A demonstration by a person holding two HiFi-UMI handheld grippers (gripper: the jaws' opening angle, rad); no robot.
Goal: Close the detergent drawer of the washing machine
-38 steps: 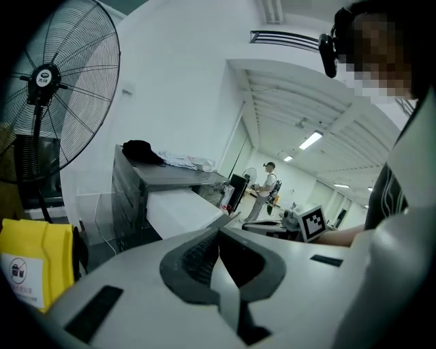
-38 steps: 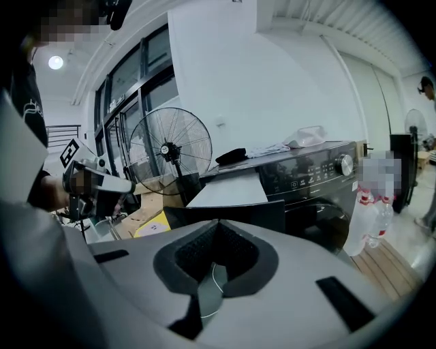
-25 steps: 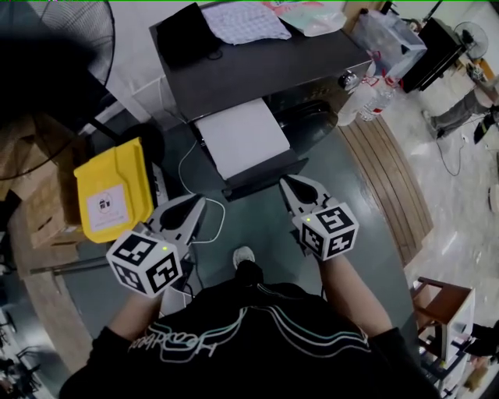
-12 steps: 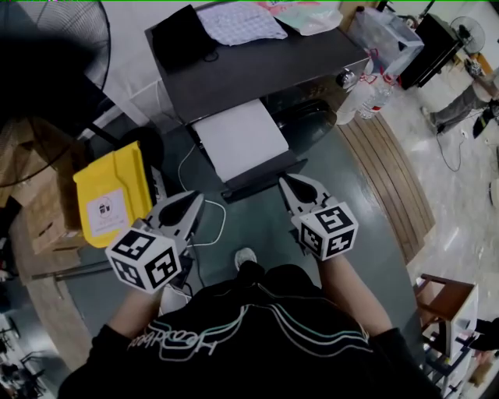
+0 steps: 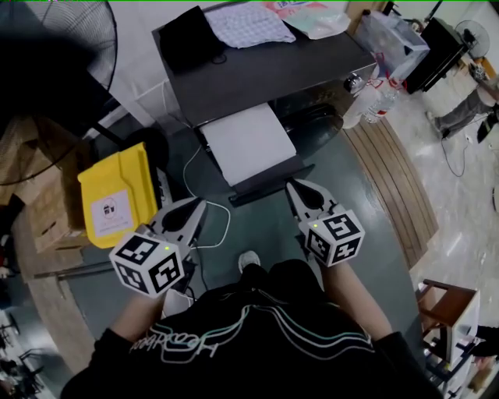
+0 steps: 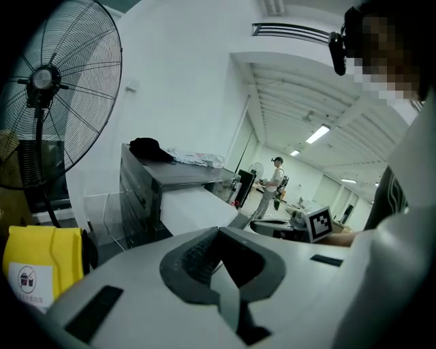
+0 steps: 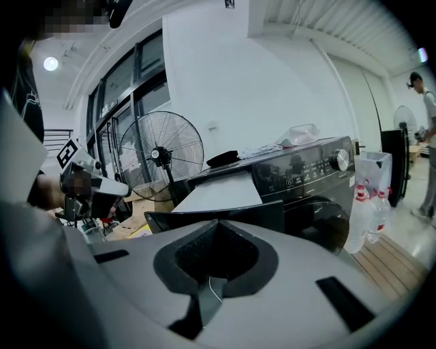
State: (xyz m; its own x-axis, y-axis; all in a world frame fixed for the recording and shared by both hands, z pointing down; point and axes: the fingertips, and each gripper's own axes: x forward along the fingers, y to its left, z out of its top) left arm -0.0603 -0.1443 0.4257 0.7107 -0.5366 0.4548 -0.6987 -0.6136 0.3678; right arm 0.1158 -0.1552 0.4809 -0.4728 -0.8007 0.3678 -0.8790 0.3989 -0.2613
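The dark washing machine point(image 5: 265, 66) has its detergent drawer point(image 5: 249, 143) pulled far out, white on top with a dark front panel point(image 5: 269, 184). My right gripper point(image 5: 293, 185) is shut and empty, its tip just at the right end of that panel. My left gripper point(image 5: 198, 204) is shut and empty too, lower left of the drawer and apart from it. In the right gripper view the drawer point(image 7: 221, 193) stands straight ahead of my right gripper point(image 7: 218, 225). The left gripper view has the drawer point(image 6: 191, 208) beyond my left gripper point(image 6: 219, 232).
A yellow bag point(image 5: 117, 195) leans on the floor left of the machine, and a big fan point(image 6: 48, 88) stands behind it. A white cable point(image 5: 195, 183) runs under the drawer. Clothes point(image 5: 249, 22) lie on the machine's top. Bottles point(image 5: 374, 97) and a wooden platform point(image 5: 394, 179) are to the right.
Hardly anything has moved: both grippers stay shut in front of the pulled-out drawer, and the head view has only shifted a little.
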